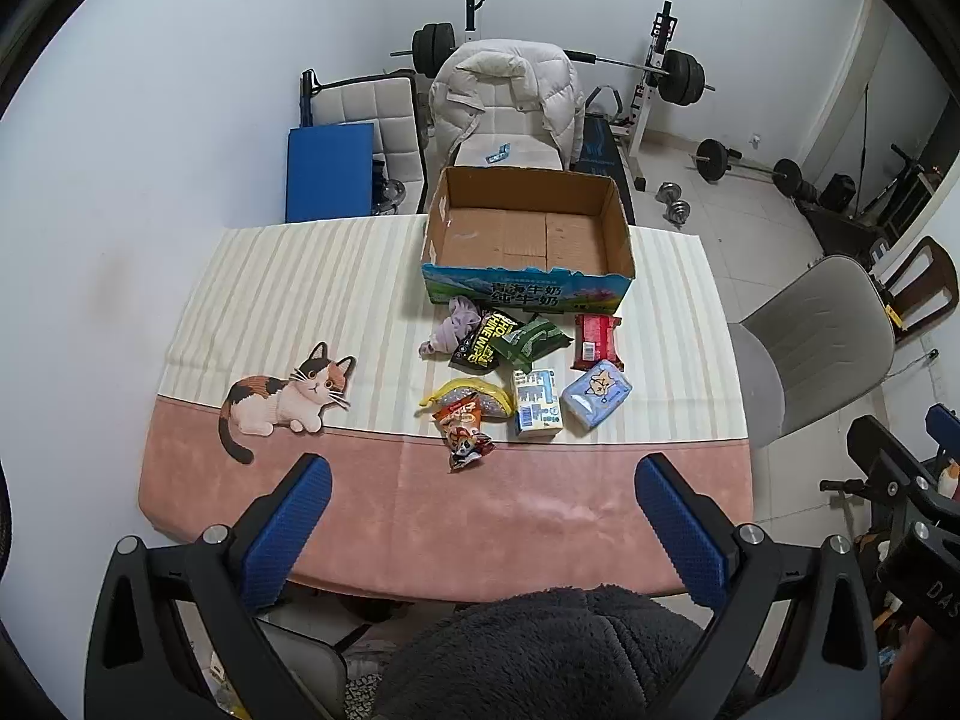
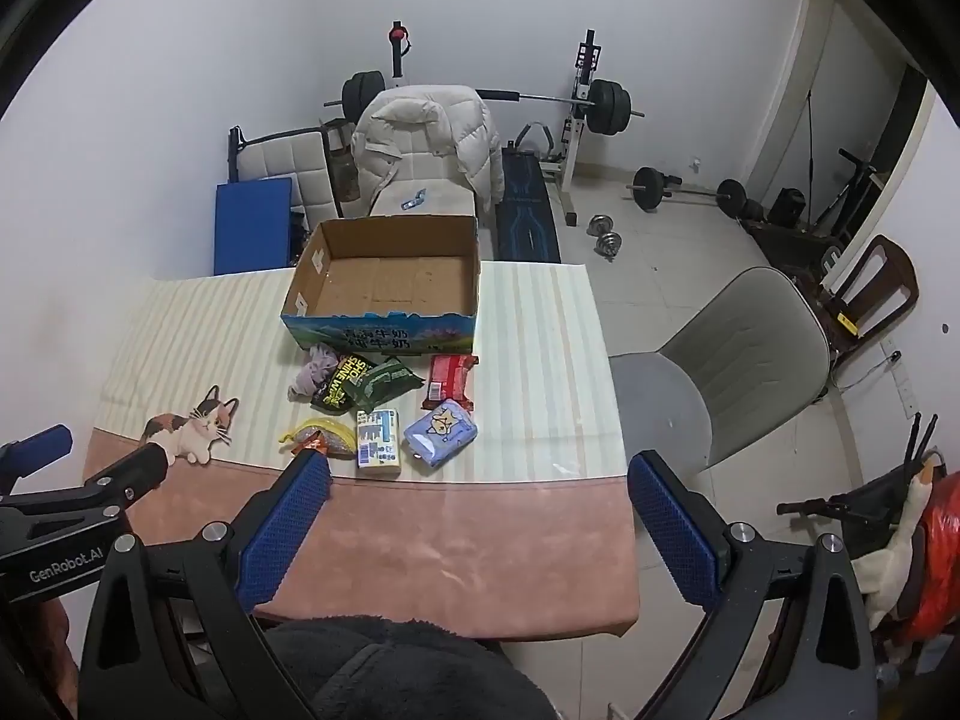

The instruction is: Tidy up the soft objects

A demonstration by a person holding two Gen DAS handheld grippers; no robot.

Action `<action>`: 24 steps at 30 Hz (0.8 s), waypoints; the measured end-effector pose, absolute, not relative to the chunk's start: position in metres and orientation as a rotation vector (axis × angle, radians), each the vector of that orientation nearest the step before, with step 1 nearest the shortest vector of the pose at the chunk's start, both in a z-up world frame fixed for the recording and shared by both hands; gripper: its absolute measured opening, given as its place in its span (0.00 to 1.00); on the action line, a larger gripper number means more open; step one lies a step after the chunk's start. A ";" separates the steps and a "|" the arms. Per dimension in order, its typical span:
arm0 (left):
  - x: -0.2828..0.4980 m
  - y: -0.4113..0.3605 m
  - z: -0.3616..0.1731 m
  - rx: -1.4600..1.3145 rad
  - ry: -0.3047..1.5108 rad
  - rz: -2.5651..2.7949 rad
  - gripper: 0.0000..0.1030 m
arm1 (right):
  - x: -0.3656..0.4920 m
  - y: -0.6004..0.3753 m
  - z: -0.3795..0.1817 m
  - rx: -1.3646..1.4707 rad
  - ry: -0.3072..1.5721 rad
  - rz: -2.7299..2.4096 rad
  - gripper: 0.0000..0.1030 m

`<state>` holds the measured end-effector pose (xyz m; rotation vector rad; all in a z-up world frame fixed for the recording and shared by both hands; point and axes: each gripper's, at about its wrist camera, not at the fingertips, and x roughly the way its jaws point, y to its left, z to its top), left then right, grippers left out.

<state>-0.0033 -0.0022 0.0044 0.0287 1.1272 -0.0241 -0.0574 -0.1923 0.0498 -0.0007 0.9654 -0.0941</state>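
both grippers hang above the near, pink edge of the tablecloth [image 1: 420, 510], tilted down toward the pile. left gripper [image 1: 483, 471] jaws spread wide, nothing between them; right gripper [image 2: 480, 477] the same, empty.

soft objects sit in a loose cluster just in front of the open cardboard box [image 1: 528, 228], which holds nothing yet: lilac cloth [image 1: 451, 329], black wipes pack [image 1: 483, 341], green pouch [image 1: 537, 337], red packet [image 1: 597, 341], yellow pouch [image 1: 474, 399], snack bag [image 1: 465, 435], boxy tissue pack [image 1: 538, 403], blue tissue pack [image 1: 598, 395].

judgement: all light and compliant. film wrappers likely slick and crinkly; pinch across the padded middle, not the sealed ends. the cloth will bunch, so take a thick fold. the nearest snack bag looks easiest first.
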 end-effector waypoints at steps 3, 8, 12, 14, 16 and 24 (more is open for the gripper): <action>-0.012 0.001 0.012 0.020 1.113 -0.021 1.00 | -0.061 -0.192 0.049 -0.001 0.958 -0.095 0.99; -0.015 -0.001 0.015 0.018 1.101 -0.022 1.00 | -0.064 -0.192 0.047 0.002 0.952 -0.097 0.99; -0.016 -0.002 0.015 0.017 1.093 -0.024 1.00 | -0.065 -0.191 0.050 0.005 0.943 -0.101 0.99; -0.017 -0.002 0.013 0.016 1.090 -0.026 1.00 | -0.066 -0.192 0.050 0.008 0.940 -0.102 0.99; -0.018 -0.002 0.013 0.016 1.087 -0.027 1.00 | -0.066 -0.191 0.050 0.007 0.939 -0.102 0.99; -0.019 -0.003 0.012 0.012 1.080 -0.027 1.00 | -0.067 -0.193 0.050 0.009 0.941 -0.101 0.99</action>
